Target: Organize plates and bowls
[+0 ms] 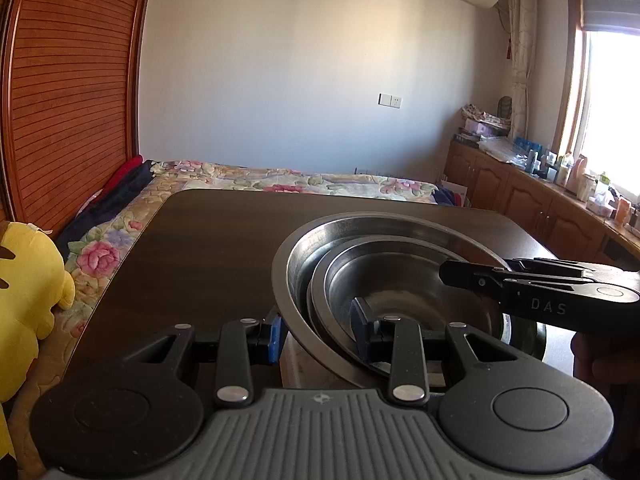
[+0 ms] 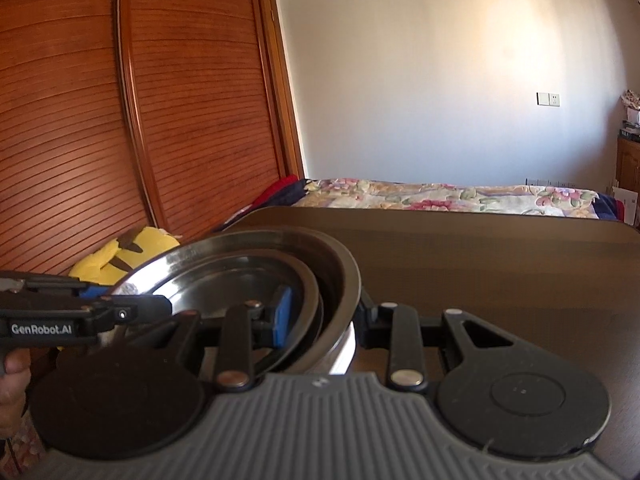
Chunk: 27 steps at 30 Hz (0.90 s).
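Observation:
Several steel bowls and plates are nested in one stack: a large outer bowl (image 1: 380, 227) (image 2: 280, 240) with a smaller plate (image 1: 400, 276) (image 2: 224, 284) inside it. The stack sits tilted low over the near part of the dark table (image 1: 200, 248) (image 2: 480, 264). Whether it touches the table I cannot tell. My left gripper (image 1: 318, 332) is shut on the stack's left rim, one blue pad (image 1: 274, 336) outside and the other finger inside. My right gripper (image 2: 324, 316) is shut on the opposite rim, with its blue pad (image 2: 282, 316) inside the stack. Each gripper also shows in the other's view, right gripper (image 1: 480, 276), left gripper (image 2: 132, 312).
A bed with a floral cover (image 1: 280, 180) (image 2: 440, 192) lies beyond the table. A yellow plush toy (image 1: 24, 280) (image 2: 132, 252) sits at the left by a wooden wardrobe (image 1: 68, 80). Wooden cabinets (image 1: 540, 200) with bottles run along the right under a window.

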### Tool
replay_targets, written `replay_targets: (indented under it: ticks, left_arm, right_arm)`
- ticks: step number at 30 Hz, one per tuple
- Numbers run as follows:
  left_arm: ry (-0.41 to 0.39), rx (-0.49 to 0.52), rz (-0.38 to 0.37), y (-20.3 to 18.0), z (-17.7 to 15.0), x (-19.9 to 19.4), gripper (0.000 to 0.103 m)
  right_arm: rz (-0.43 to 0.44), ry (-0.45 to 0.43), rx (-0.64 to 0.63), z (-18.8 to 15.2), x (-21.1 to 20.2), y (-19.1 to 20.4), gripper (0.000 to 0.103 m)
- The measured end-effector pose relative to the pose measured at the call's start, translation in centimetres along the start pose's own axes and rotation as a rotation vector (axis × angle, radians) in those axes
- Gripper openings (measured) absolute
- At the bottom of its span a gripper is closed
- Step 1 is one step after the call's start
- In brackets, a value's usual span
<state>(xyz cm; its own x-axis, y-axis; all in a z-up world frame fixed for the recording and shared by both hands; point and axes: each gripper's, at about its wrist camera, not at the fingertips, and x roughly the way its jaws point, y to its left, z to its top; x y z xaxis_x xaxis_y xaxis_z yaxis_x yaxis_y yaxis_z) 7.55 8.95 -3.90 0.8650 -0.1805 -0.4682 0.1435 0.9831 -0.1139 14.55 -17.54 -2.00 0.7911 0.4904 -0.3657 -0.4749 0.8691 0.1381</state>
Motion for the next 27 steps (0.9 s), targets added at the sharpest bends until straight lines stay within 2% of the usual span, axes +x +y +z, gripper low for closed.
replay_targets:
  ticks: [14, 27]
  left_arm:
    - [0.031, -0.005, -0.002, 0.3, -0.8, 0.6, 0.036]
    - [0.016, 0.002, 0.003, 0.0, -1.0, 0.5, 0.037]
  right_arm:
    - [-0.009, 0.027, -0.007, -0.2, 1.1, 0.5, 0.034]
    - [-0.007, 0.031, 0.000, -0.6, 1.4, 0.4, 0.034]
